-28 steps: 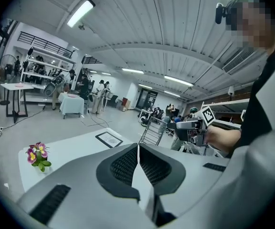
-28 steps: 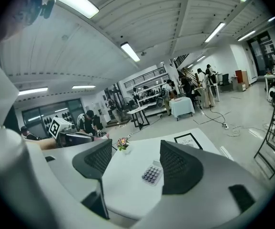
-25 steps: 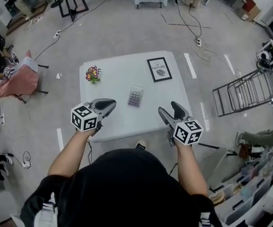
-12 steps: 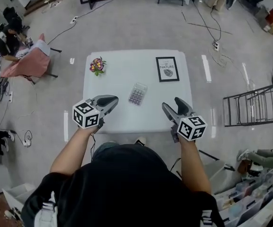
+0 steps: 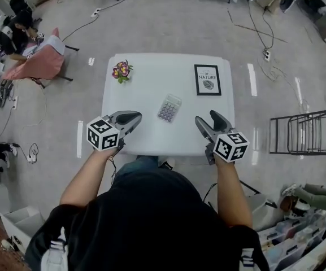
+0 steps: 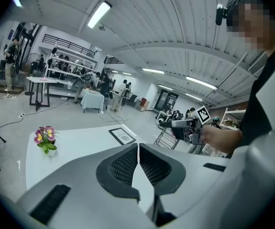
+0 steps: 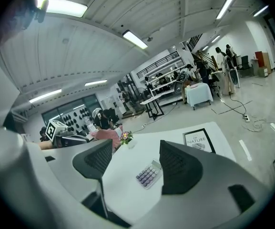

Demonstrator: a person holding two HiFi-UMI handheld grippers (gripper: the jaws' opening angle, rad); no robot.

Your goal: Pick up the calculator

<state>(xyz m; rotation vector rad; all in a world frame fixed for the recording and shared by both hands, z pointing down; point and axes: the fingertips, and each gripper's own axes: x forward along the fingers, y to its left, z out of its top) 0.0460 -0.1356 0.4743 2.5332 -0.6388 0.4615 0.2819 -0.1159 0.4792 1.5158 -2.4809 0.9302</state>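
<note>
The left gripper (image 5: 133, 118), its ribbed dark pads pressed together on nothing, hovers over the near edge of the smooth white table (image 5: 146, 137). Ahead and to its right lies the flat, rectangular calculator (image 5: 169, 108), lilac keys up, untouched. The right gripper (image 5: 207, 118) gapes wide and empty, the calculator ahead-left of it.

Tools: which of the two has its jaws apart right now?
The right tool: its jaws stand apart, and the calculator on the table shows through the gap. The left tool's jaws are closed together.
</note>
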